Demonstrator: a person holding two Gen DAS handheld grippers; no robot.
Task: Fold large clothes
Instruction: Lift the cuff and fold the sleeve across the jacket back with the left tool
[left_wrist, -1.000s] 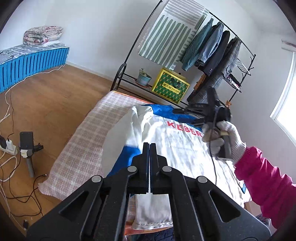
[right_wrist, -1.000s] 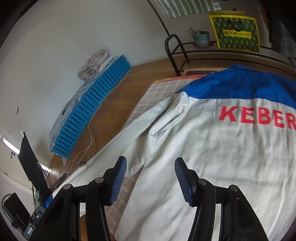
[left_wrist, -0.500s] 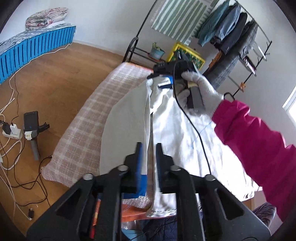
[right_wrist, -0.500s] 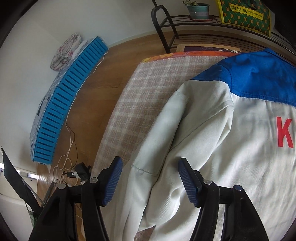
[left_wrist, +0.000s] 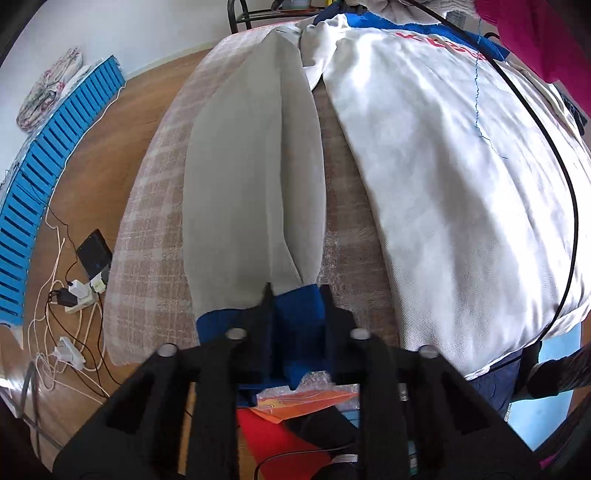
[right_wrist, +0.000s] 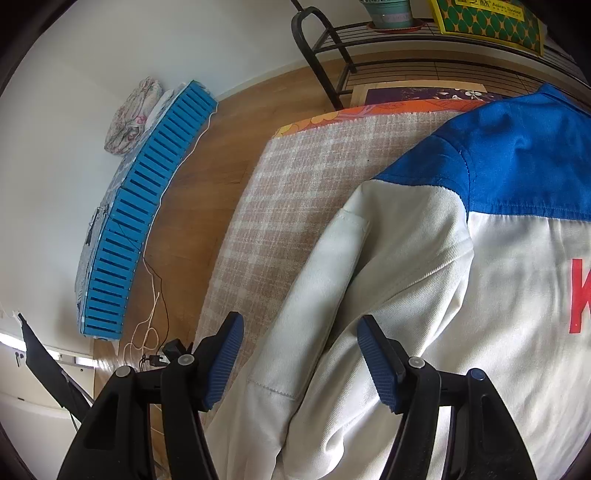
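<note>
A white work jacket (left_wrist: 443, 166) with a blue yoke and red lettering lies back-up on a table under a checked cloth (left_wrist: 155, 221). Its left sleeve (left_wrist: 251, 166) runs straight toward me and ends in a blue cuff (left_wrist: 299, 306). My left gripper (left_wrist: 296, 295) points down over that cuff; its jaws are closing with the cuff between them, still apart. In the right wrist view my right gripper (right_wrist: 299, 354) stands open just above the top of the sleeve (right_wrist: 332, 295), below the blue shoulder (right_wrist: 517, 155), holding nothing.
A black cable (left_wrist: 554, 147) and a person's pink sleeve (left_wrist: 535, 37) cross the jacket's far side. Chargers and cords (left_wrist: 74, 295) litter the wooden floor left of the table. A blue slatted mat (right_wrist: 140, 221) lines the wall, and a black rack (right_wrist: 332, 55) stands behind.
My left gripper dropped and tipped down onto the sleeve cuff, and its jaws went from shut to apart. My right gripper slid left from the jacket's back to the shoulder and sleeve.
</note>
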